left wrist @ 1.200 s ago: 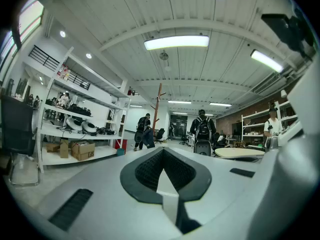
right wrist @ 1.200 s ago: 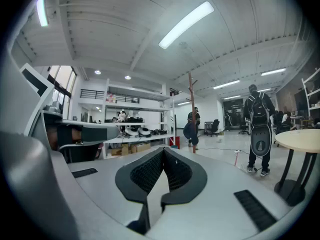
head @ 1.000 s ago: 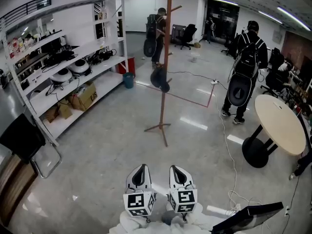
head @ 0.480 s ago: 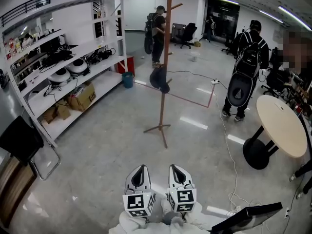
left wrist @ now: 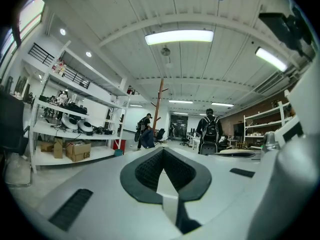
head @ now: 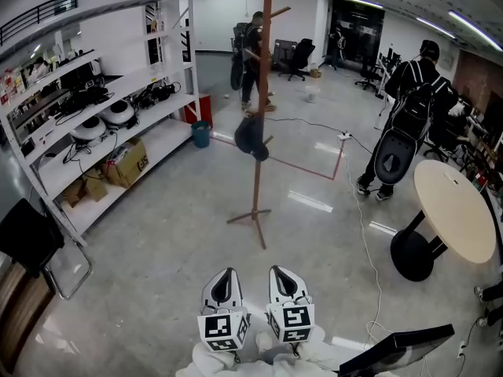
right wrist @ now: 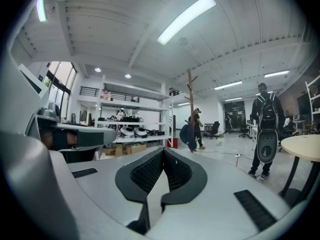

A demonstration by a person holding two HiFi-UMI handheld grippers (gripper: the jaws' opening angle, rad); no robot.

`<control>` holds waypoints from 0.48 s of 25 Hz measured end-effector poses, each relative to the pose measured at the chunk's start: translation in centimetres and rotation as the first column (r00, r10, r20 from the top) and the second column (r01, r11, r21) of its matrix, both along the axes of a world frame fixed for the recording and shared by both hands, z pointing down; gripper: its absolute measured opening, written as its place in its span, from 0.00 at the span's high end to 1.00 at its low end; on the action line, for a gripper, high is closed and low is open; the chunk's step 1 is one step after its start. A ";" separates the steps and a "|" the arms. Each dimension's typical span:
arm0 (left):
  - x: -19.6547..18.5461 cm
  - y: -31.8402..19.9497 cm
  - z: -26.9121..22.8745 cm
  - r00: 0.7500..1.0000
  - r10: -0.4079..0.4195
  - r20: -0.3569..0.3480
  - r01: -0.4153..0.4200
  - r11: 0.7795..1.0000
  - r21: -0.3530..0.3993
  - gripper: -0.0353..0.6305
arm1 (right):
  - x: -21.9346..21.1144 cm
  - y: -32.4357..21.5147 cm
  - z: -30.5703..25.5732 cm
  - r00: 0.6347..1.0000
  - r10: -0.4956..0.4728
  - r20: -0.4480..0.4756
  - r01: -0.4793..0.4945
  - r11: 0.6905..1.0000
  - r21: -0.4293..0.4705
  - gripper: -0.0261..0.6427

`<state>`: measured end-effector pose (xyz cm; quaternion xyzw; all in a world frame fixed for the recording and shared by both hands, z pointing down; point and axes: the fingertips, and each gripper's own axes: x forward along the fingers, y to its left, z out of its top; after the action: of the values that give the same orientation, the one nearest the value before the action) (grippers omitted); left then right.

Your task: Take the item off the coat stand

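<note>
A tall brown wooden coat stand [head: 259,93] rises from the grey floor some way ahead of me. A dark bag-like item [head: 251,138] hangs from a peg about halfway up its pole. In the left gripper view the coat stand [left wrist: 160,109] and the item [left wrist: 147,139] are small and distant, and so are the coat stand [right wrist: 190,104] and the item [right wrist: 188,134] in the right gripper view. My left gripper [head: 226,273] and right gripper [head: 283,272] are side by side low in the head view, far short of the stand. Both are shut and hold nothing.
White shelving [head: 102,108] with boxes and gear lines the left. A round table [head: 456,203] stands at the right, with a person carrying a backpack [head: 409,108] near it. Another person [head: 253,45] is behind the stand. A cable [head: 365,234] trails over the floor, and a black chair [head: 31,238] is at left.
The stand has come slightly nearer and shifted a little left in the head view. The person with the backpack moved right. Both grippers stay shut, side by side.
</note>
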<state>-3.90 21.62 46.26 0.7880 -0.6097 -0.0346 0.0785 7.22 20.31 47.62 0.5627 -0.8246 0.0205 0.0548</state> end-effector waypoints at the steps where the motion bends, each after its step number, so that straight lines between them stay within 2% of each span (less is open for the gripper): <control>1: 0.1 -0.6 0.1 1.000 -0.001 -0.002 0.001 1.000 -0.002 0.95 | 0.1 -0.6 -0.1 1.000 -0.003 0.000 0.003 1.000 0.000 0.95; 12: 1.8 -7.6 0.0 1.000 0.007 0.017 -0.006 1.000 -0.020 0.95 | 1.1 -8.0 -0.5 0.999 -0.025 0.036 0.025 1.000 0.002 0.95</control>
<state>-2.10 14.02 46.30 0.7893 -0.6082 -0.0215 0.0812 8.31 12.34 47.07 0.5521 -0.8323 0.0292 0.0397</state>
